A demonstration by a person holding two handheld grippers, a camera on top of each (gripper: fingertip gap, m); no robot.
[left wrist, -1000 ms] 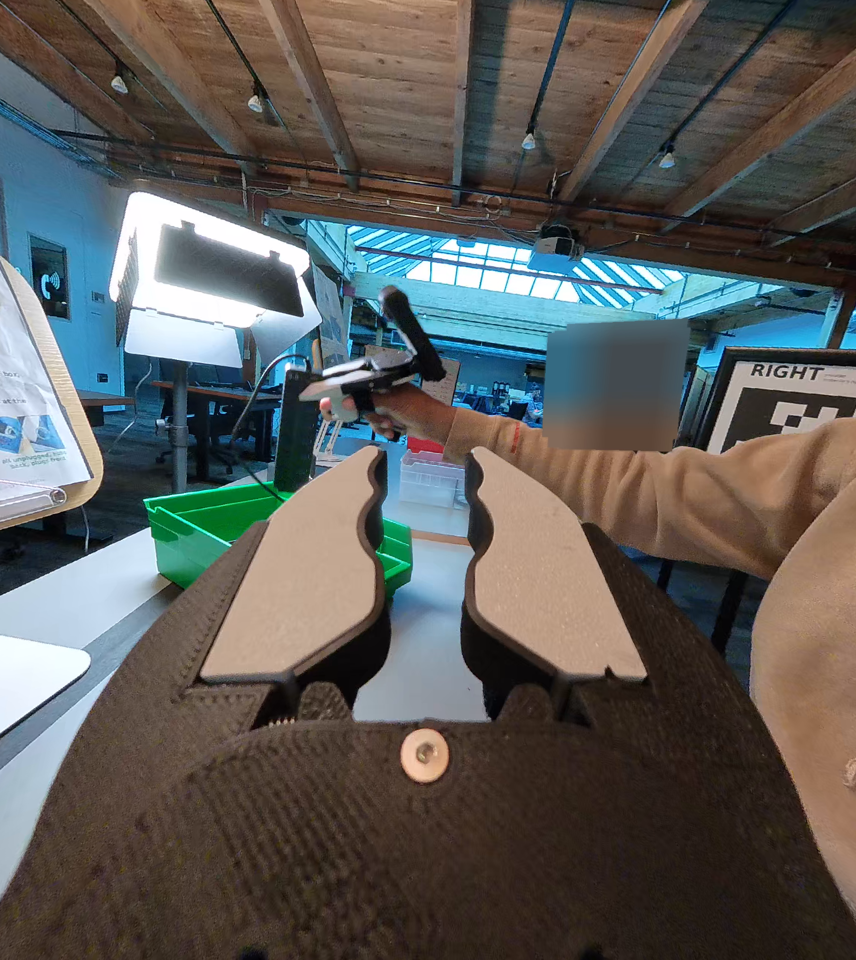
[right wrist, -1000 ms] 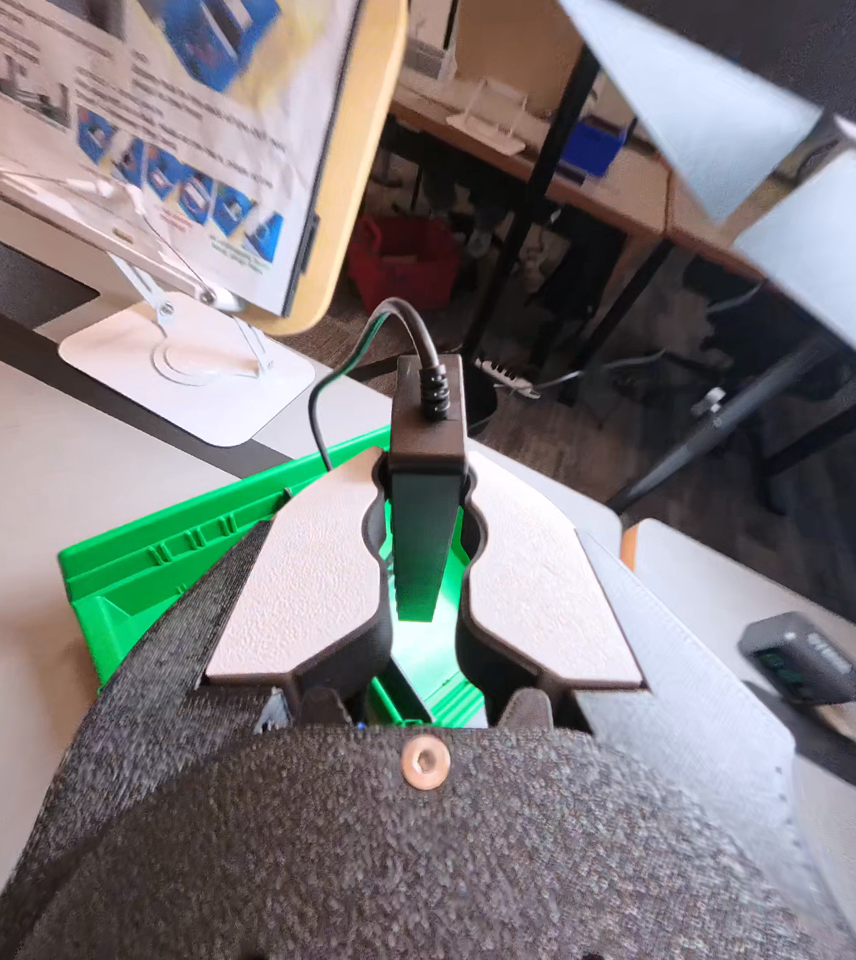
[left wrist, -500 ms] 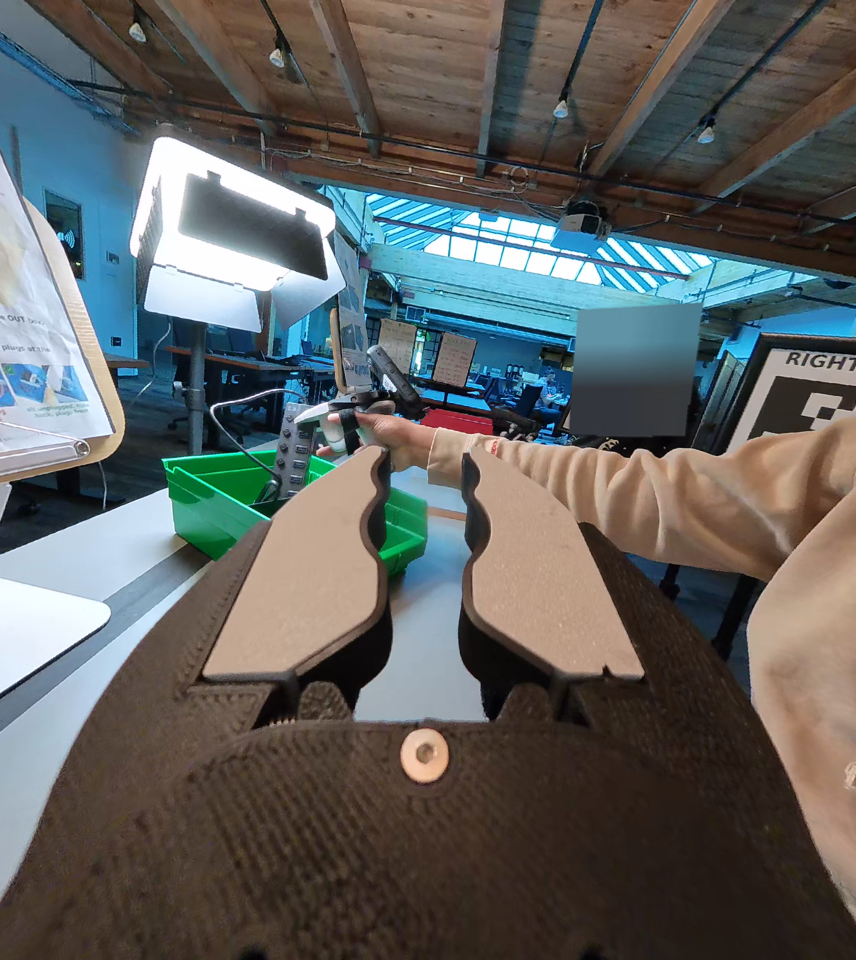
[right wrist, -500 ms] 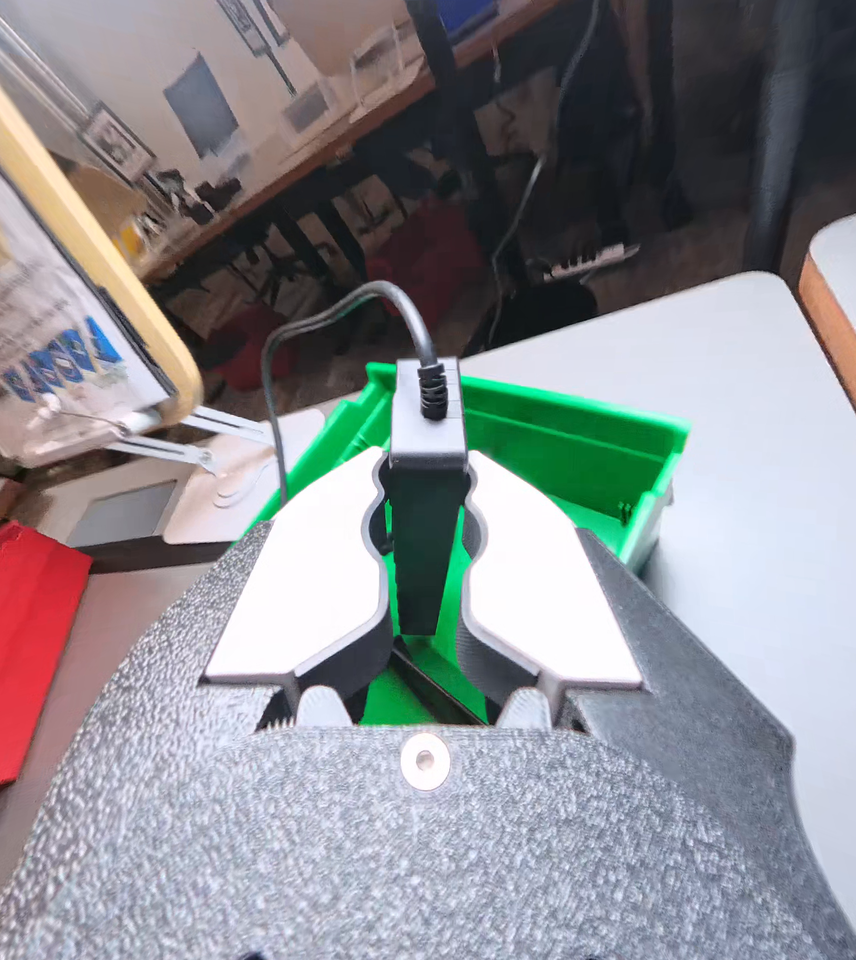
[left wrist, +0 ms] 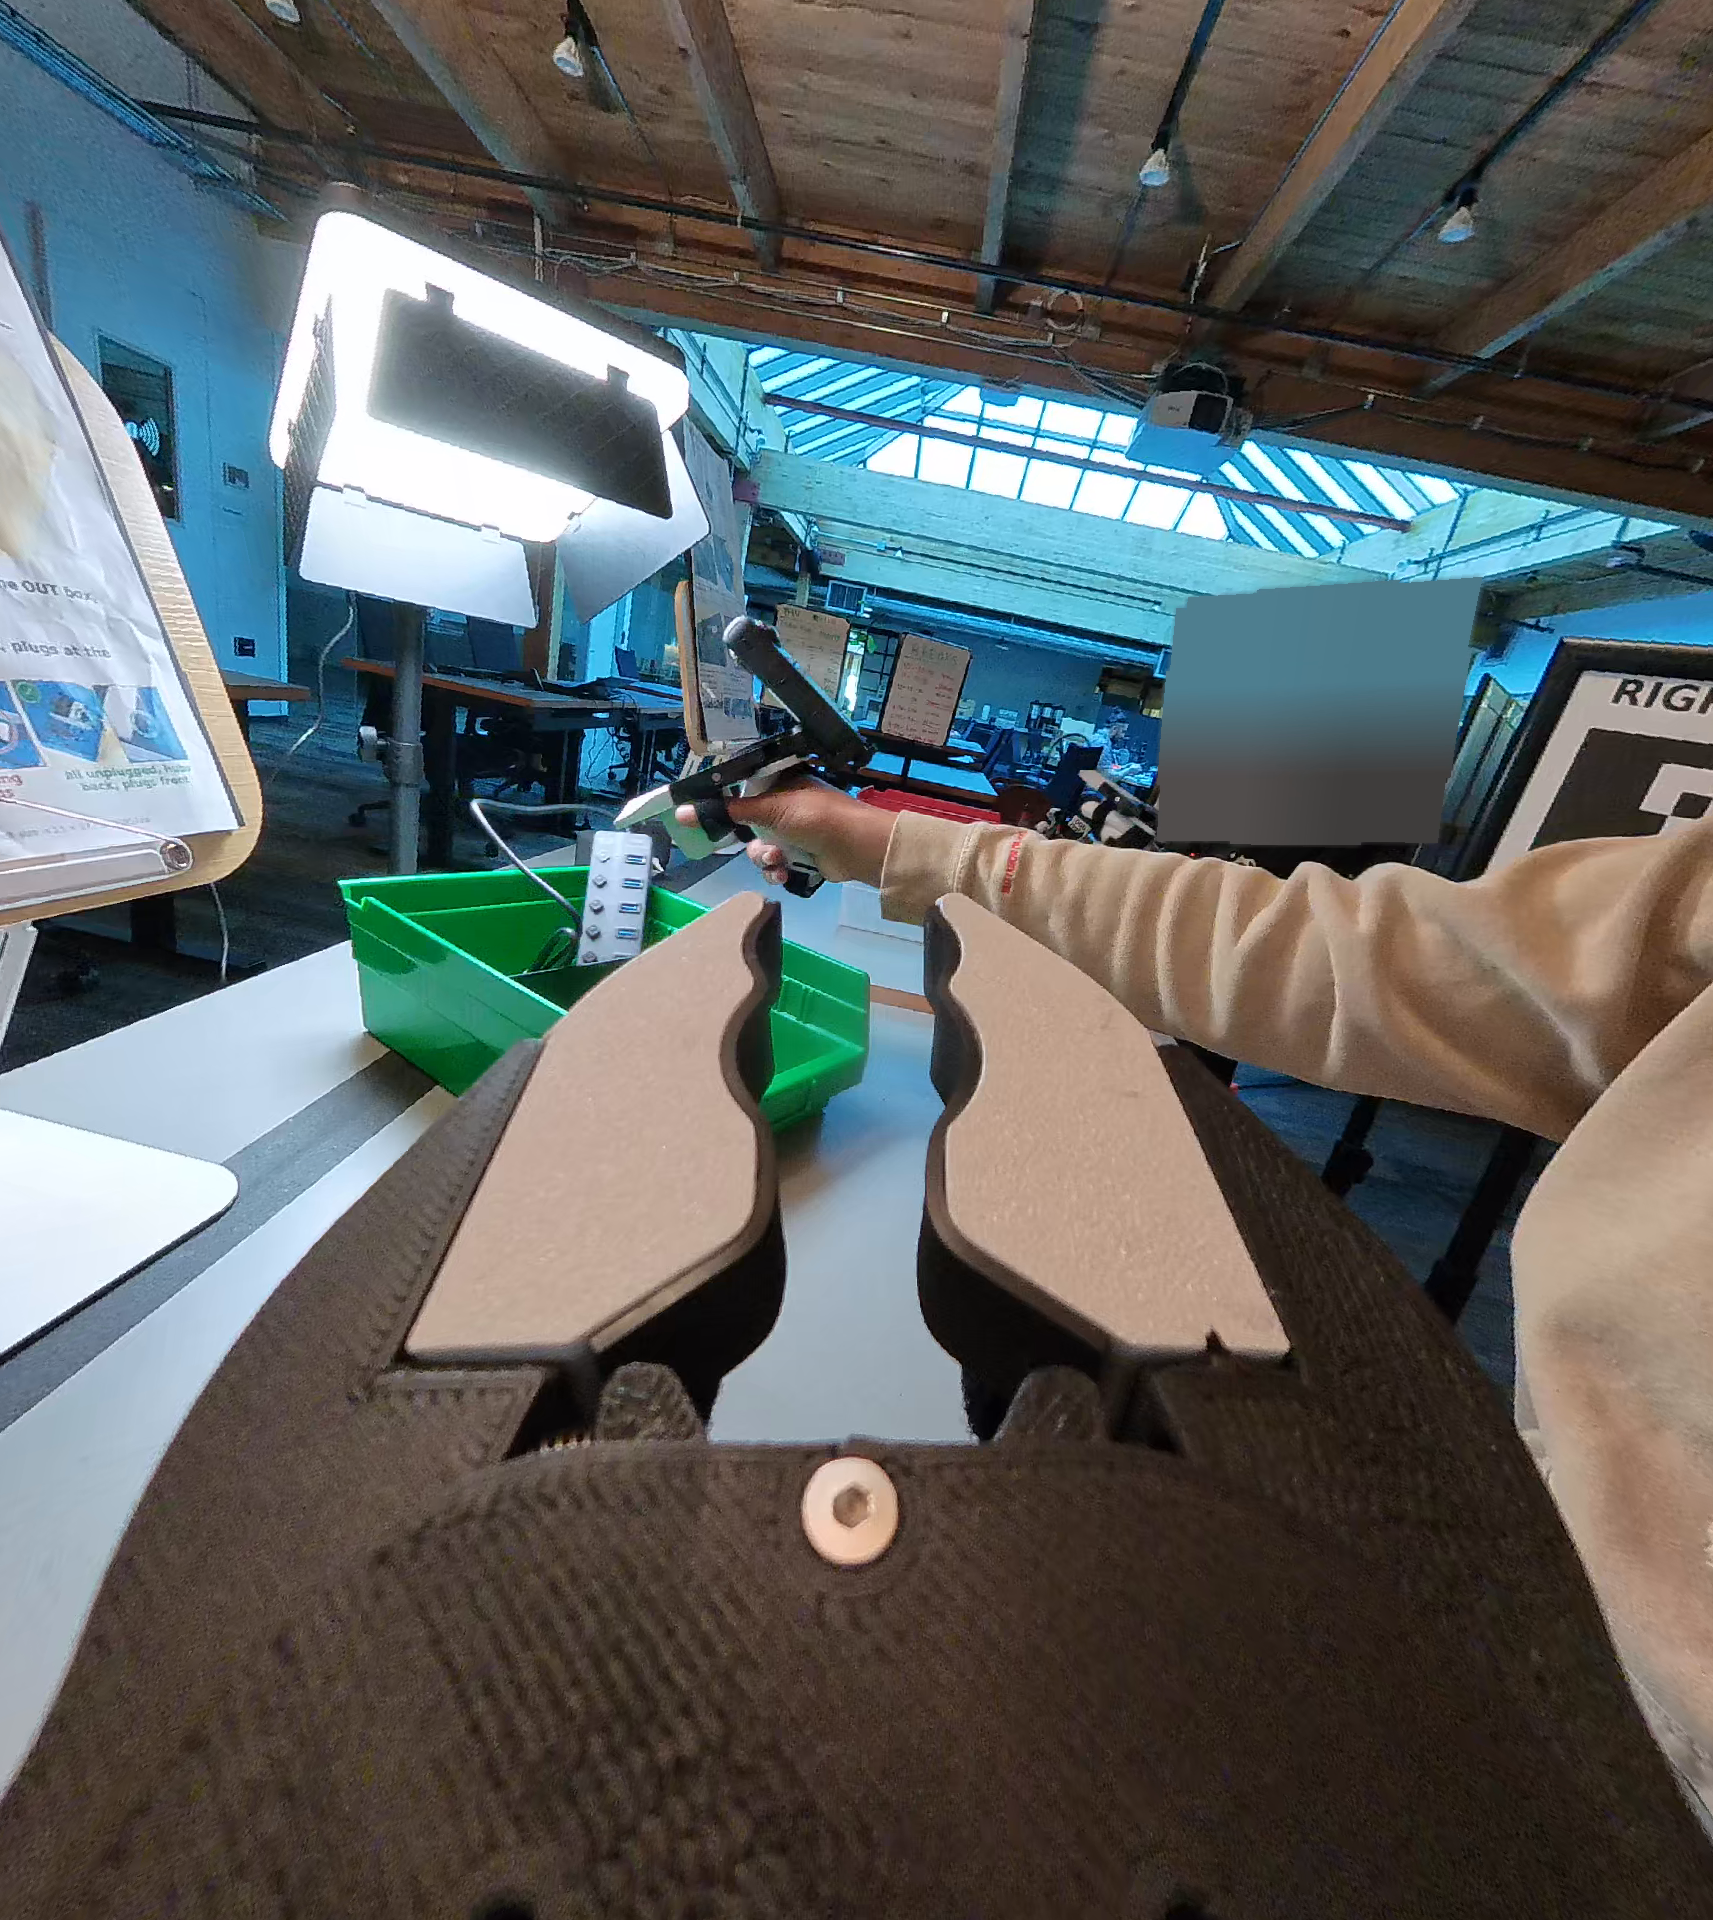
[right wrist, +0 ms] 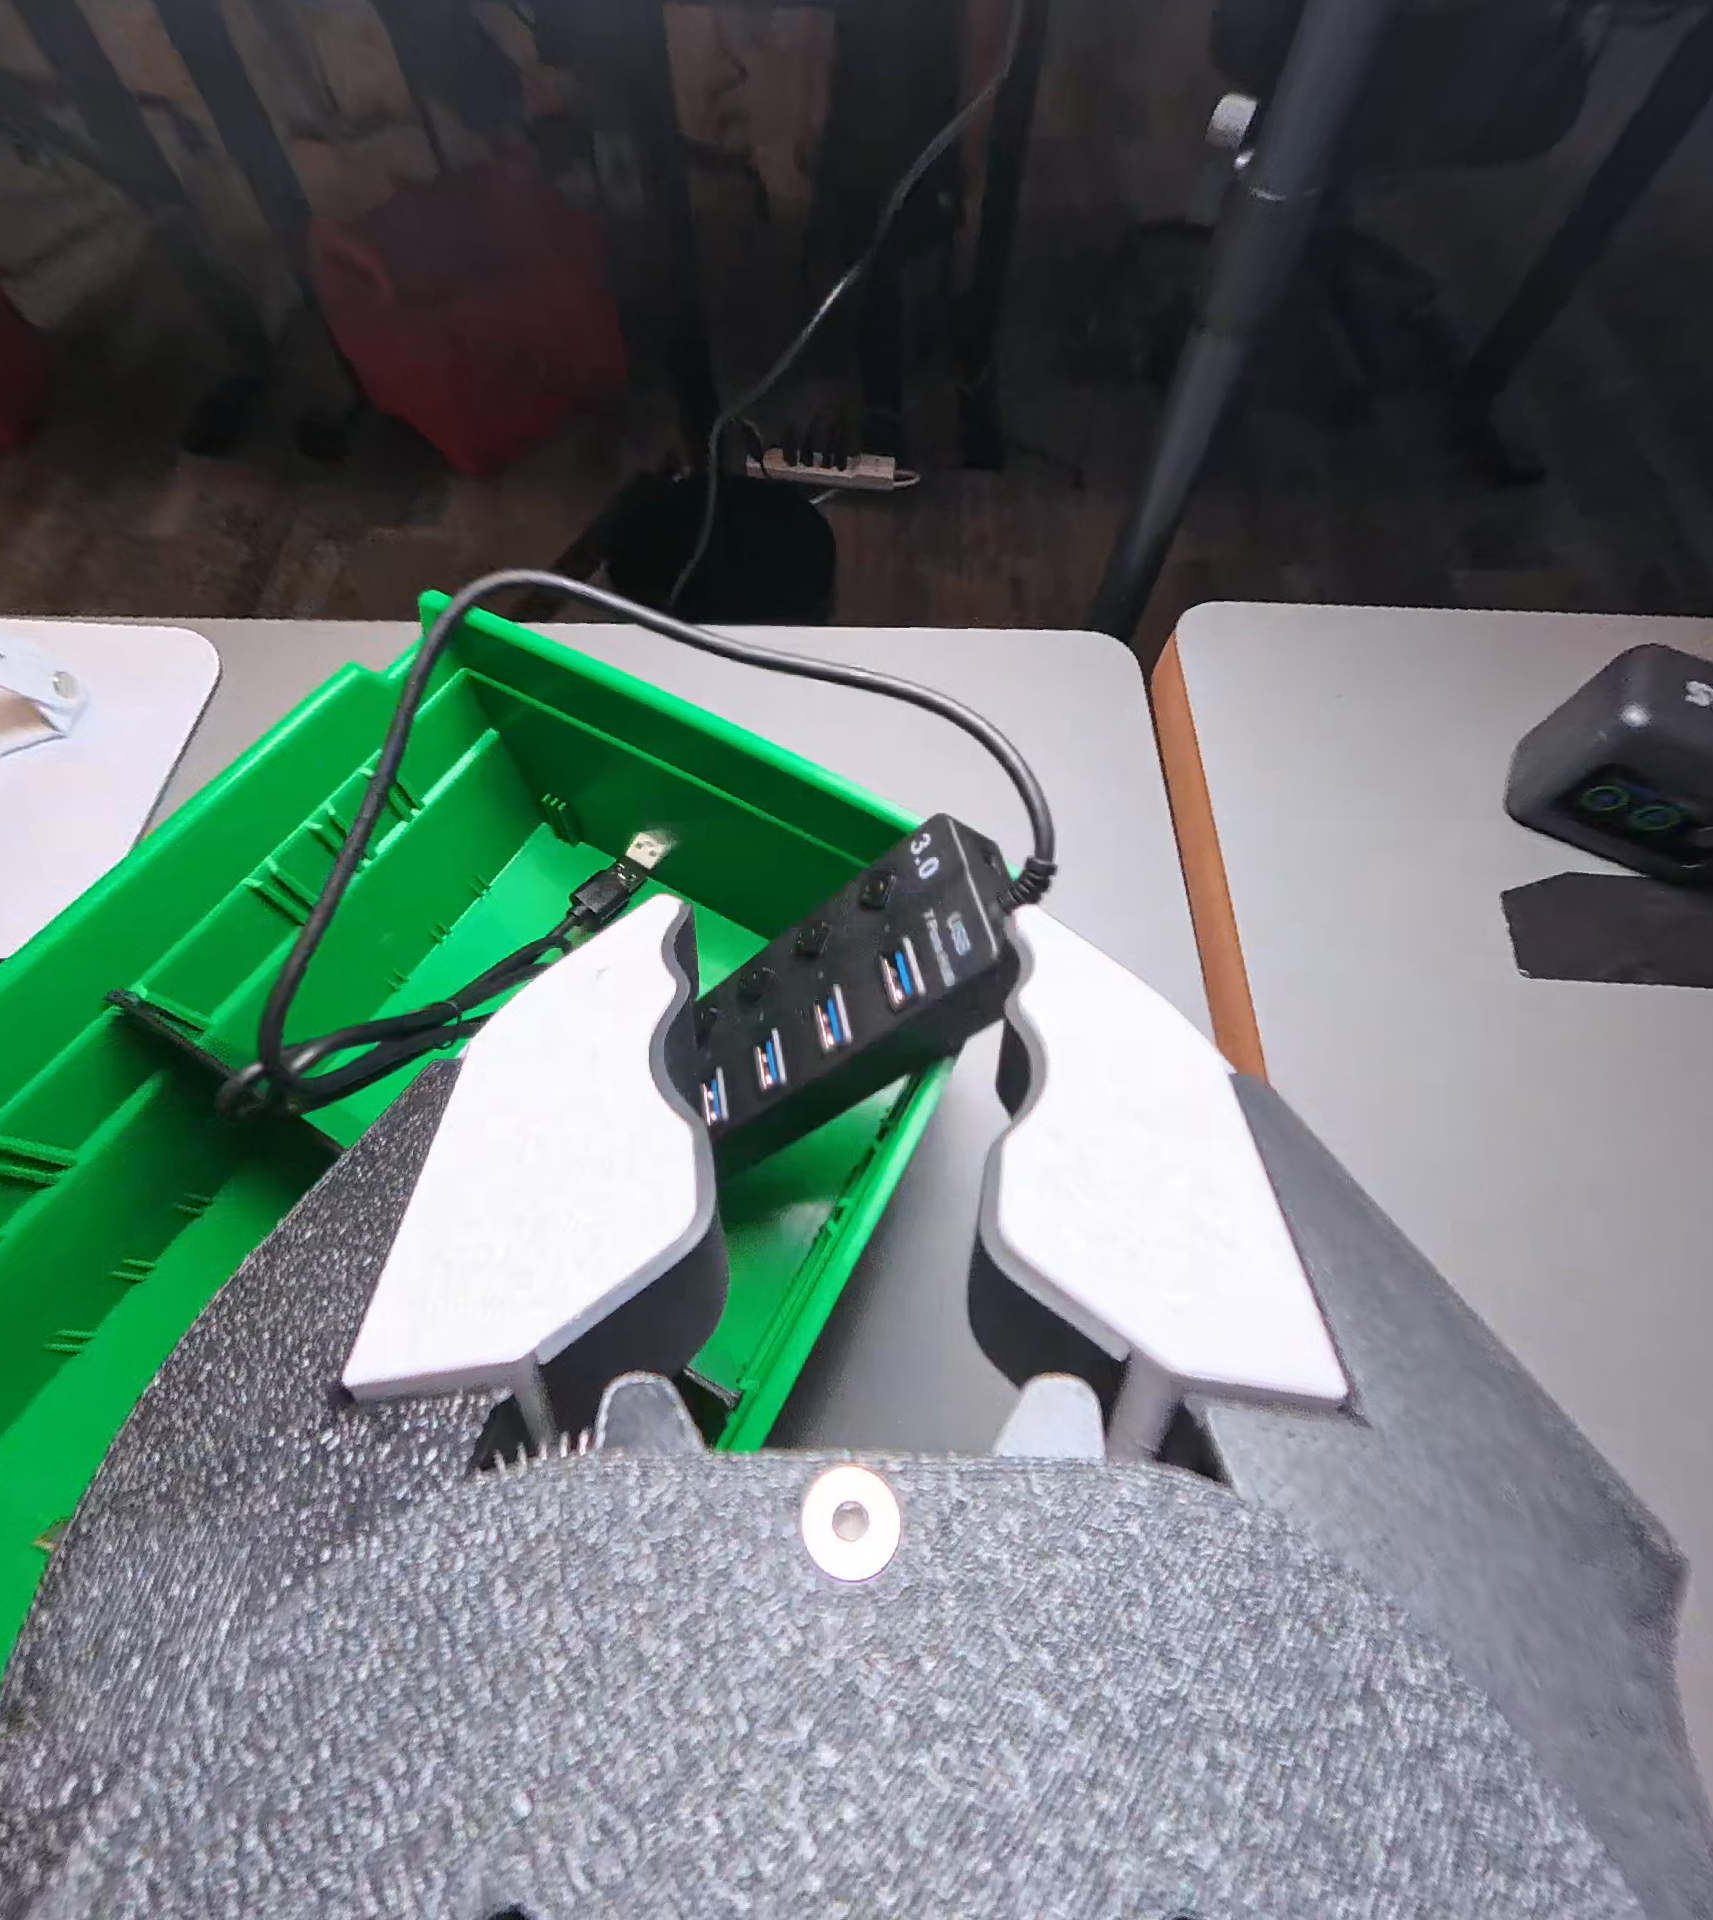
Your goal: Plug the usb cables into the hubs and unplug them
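Inside the green plastic bin (right wrist: 208, 1039) on the grey table (right wrist: 1091, 727), a black multi-port USB hub (right wrist: 862, 987) leans on the rim at one o'clock between the right gripper's (right wrist: 847, 997) wide-spread fingers, while the left gripper (left wrist: 852, 935) hangs empty, narrowly parted.

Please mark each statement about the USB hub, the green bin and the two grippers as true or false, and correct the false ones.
1. The right gripper has its jaws open. True.
2. The black USB hub lies flat on the table outside the green bin. False: it leans tilted against the bin's wall, its lower end inside.
3. The hub's cable plug is plugged into a port. False: it lies loose in the bin.
4. The left gripper holds nothing. True.
5. A small dark box stands on the neighbouring table. True.
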